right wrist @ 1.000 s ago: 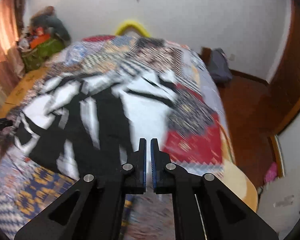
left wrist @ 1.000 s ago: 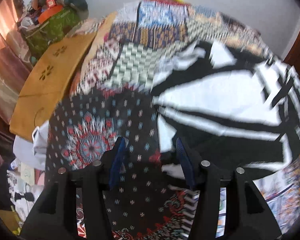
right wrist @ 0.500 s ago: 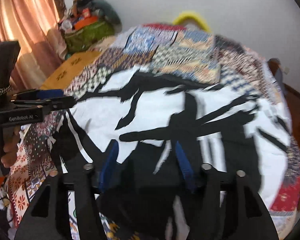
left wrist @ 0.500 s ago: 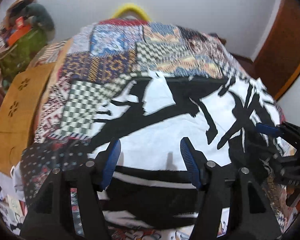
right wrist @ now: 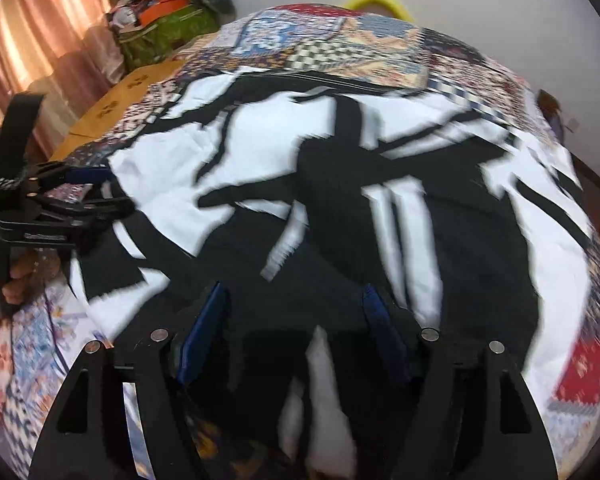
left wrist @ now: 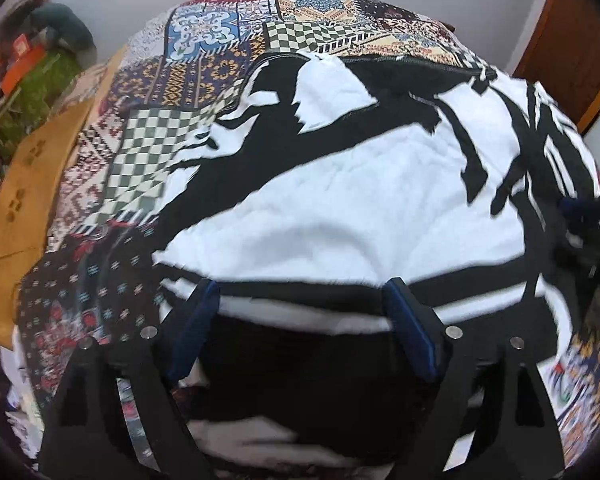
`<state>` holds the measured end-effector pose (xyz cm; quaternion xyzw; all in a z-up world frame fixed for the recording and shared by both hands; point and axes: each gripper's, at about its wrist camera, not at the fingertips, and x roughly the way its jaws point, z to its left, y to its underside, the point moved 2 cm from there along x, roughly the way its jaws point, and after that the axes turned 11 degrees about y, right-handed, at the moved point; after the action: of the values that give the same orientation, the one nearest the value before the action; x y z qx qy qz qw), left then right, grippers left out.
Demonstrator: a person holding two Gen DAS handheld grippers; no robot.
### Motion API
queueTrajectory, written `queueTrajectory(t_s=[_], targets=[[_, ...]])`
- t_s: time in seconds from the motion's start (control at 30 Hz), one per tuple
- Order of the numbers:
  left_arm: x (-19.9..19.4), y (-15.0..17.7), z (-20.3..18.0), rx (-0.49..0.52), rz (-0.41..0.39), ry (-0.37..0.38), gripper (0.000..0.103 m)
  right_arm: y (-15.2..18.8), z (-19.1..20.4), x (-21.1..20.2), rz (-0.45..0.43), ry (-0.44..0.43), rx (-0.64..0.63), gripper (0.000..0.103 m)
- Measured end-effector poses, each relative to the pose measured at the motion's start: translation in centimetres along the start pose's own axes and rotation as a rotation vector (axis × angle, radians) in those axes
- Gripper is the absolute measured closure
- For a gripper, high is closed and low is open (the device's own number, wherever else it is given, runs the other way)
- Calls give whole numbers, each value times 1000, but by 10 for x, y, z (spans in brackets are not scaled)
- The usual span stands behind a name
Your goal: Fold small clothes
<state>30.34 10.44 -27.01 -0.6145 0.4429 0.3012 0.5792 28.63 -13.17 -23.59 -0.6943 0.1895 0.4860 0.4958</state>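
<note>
A black-and-white patterned garment (left wrist: 340,200) lies spread flat on a patchwork quilt (left wrist: 188,76) covering a bed. My left gripper (left wrist: 300,292) hangs over the garment's near hem with its jaws opening wide; the cloth lies under them and the blue pads do not press on it. In the right wrist view the same garment (right wrist: 340,200) fills the middle. My right gripper (right wrist: 296,300) hovers over its near black edge, jaws also opening, nothing pinched. The left gripper (right wrist: 96,192) and a hand (right wrist: 16,276) show at that view's left edge, the right gripper (left wrist: 584,208) at the other view's right edge.
A wooden board (left wrist: 24,196) borders the bed's left side, with a pile of bags and clutter (right wrist: 168,12) beyond it near pink curtains (right wrist: 40,60). A yellow curved object (right wrist: 376,0) sits at the bed's far end. A brown wooden door (left wrist: 572,44) stands at the right.
Both grippers came down and in over the garment's near edge. The right gripper's jaws went from shut to wide apart, and the left's spread wider.
</note>
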Motion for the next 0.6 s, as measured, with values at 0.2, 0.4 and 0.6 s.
queueTrajectory(t_s=[0.2,0.4,0.6], targets=[[-13,24,17,-37,2,-30,13,31,-37,-14,8,60,48,35],[-22,44,47,-164,8,-46,11,55,-64,-26,10,71,125,35],[-35,62,63,-199,12,-126,11,77,-93,-28,55,89,232,33]])
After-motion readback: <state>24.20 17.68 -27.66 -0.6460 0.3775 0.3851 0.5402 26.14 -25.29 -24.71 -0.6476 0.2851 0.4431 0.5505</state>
